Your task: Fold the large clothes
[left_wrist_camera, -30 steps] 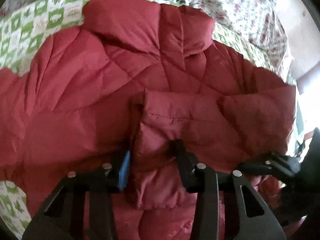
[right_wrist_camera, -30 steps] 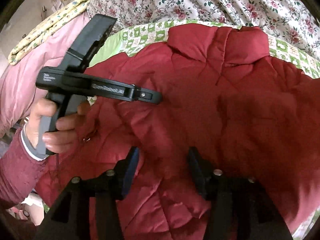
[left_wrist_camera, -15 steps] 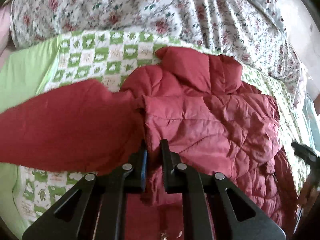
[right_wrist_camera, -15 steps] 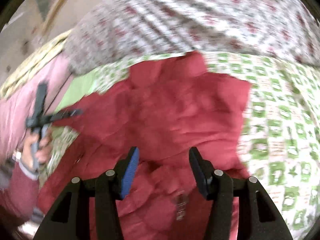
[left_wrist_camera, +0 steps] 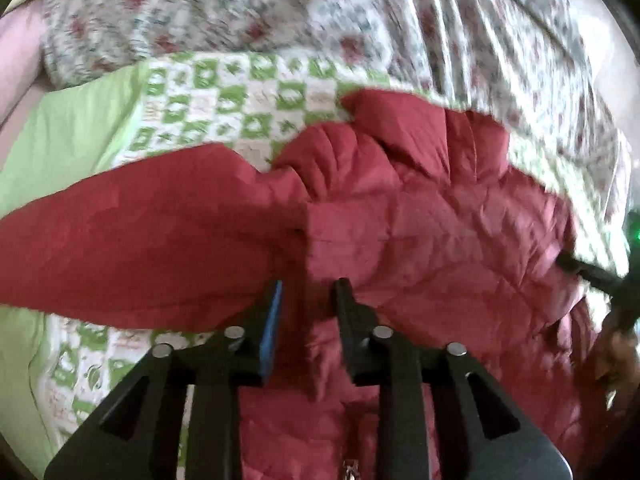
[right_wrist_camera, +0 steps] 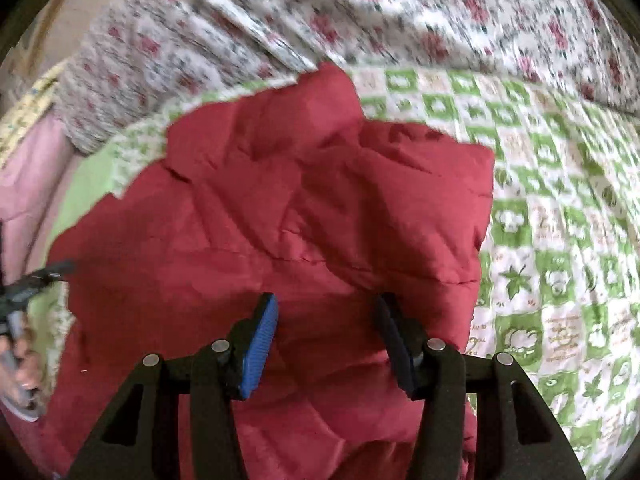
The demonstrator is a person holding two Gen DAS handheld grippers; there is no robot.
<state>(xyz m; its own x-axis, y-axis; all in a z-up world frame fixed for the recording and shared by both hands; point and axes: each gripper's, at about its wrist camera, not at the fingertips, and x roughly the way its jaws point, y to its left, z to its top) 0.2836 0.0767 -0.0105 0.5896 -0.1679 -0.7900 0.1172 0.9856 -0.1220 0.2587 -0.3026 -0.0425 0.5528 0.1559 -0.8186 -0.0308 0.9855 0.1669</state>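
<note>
A red quilted jacket (left_wrist_camera: 420,232) lies on a green-and-white patterned bedspread (left_wrist_camera: 224,100). Its collar points to the far side and one sleeve (left_wrist_camera: 132,240) stretches out to the left. My left gripper (left_wrist_camera: 308,300) is open just above the jacket where the sleeve meets the body, with nothing held. In the right wrist view the jacket (right_wrist_camera: 300,220) fills the middle. My right gripper (right_wrist_camera: 326,316) is open wide over its lower part and holds nothing. Each gripper shows at the edge of the other's view, the right one (left_wrist_camera: 592,276) and the left one (right_wrist_camera: 36,280).
A floral quilt (right_wrist_camera: 360,16) is bunched along the far side of the bed. A pink cover (right_wrist_camera: 28,176) lies at the far left. Bare bedspread (right_wrist_camera: 560,220) lies to the right of the jacket.
My left gripper shut on the jacket half a second ago and has now opened and let go. Both grippers have drawn back from the jacket, and the sleeve now lies stretched to the left.
</note>
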